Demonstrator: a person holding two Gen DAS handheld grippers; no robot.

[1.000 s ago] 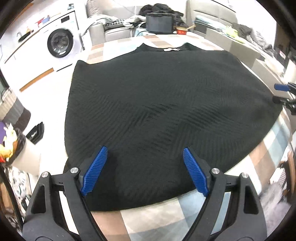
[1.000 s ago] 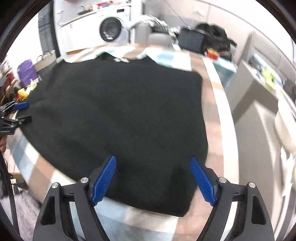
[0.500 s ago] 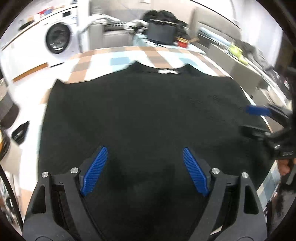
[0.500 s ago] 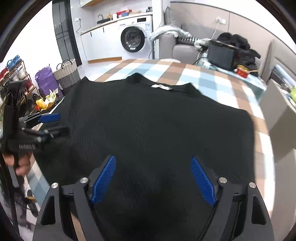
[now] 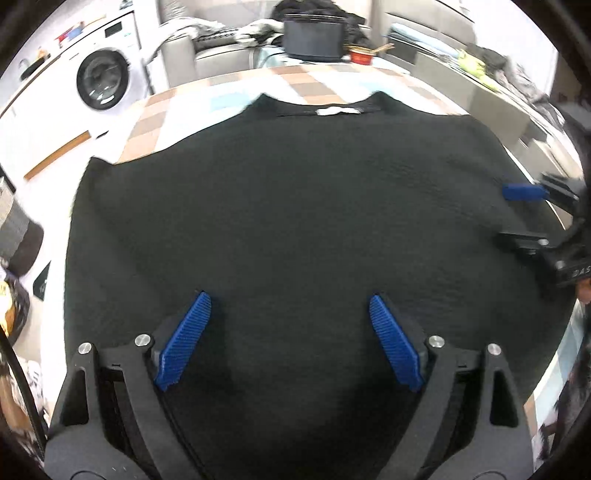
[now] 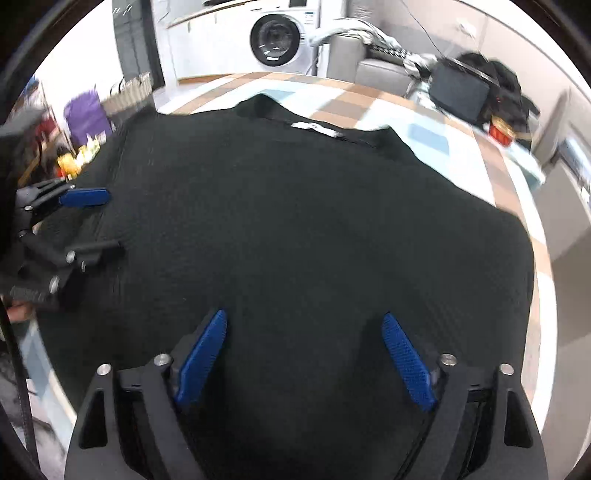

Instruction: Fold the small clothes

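Observation:
A black knitted sweater (image 5: 295, 206) (image 6: 295, 221) lies spread flat on a checked tablecloth (image 5: 295, 83) (image 6: 424, 129), its collar with a white label (image 5: 338, 110) (image 6: 316, 128) at the far side. My left gripper (image 5: 290, 302) hovers over the near hem, blue pads wide apart and still opening, nothing between them. My right gripper (image 6: 304, 321) hangs likewise above the sweater's near part, jaws opening, empty. Each gripper shows at the edge of the other's view: the right gripper (image 5: 517, 214) at the right, the left gripper (image 6: 99, 221) at the left.
A washing machine (image 5: 103, 79) (image 6: 275, 37) stands beyond the table. A grey sofa (image 5: 221, 55) with piled clothes, a black box (image 5: 314, 35) (image 6: 460, 94) and a red bowl (image 5: 360, 55) lie behind. Bags and a basket (image 6: 129, 92) sit on the floor at the left.
Both grippers moved inward from the sweater's side edges to over its near middle, coming closer together. Their jaws have spread a little wider.

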